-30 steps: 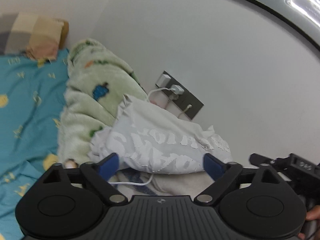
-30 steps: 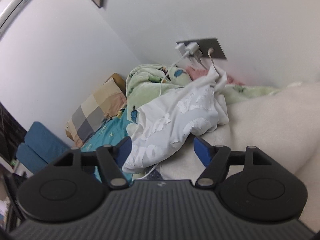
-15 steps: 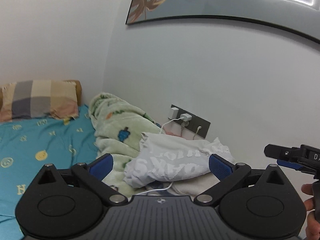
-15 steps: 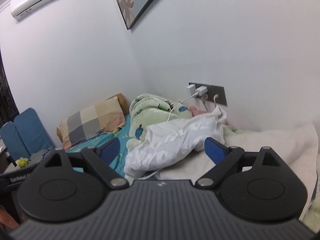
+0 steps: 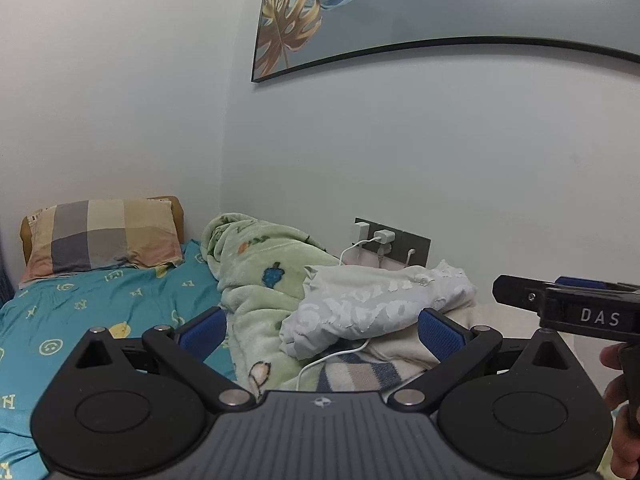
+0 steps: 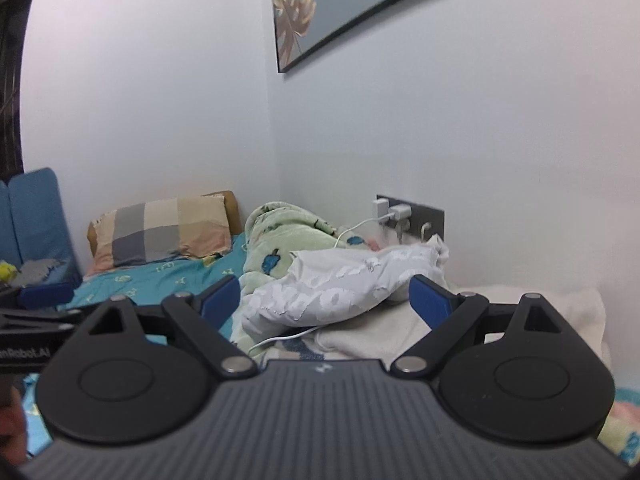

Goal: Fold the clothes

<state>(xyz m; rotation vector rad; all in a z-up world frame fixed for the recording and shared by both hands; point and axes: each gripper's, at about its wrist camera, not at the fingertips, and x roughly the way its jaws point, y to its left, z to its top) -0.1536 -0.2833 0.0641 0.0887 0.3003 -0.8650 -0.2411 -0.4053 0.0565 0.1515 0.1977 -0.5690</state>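
Left wrist view: left gripper (image 5: 322,330) spread wide, empty.
Right wrist view: right gripper (image 6: 326,298) spread wide, empty.
White garment (image 5: 372,304): crumpled on bedding, beyond both.

Both wrist views look nearly level across the bed (image 5: 100,300), sharing the white garment (image 6: 340,288).

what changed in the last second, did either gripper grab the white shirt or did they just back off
Neither grabbed it. Both grippers pulled back from the white shirt and levelled out from a tilt, so it looks smaller and the wall picture has come into view. The right gripper opened wider; the left gripper stayed open. Both are empty. The shirt stayed bunched on the cream blanket beside the green blanket; the charger cable has not moved.
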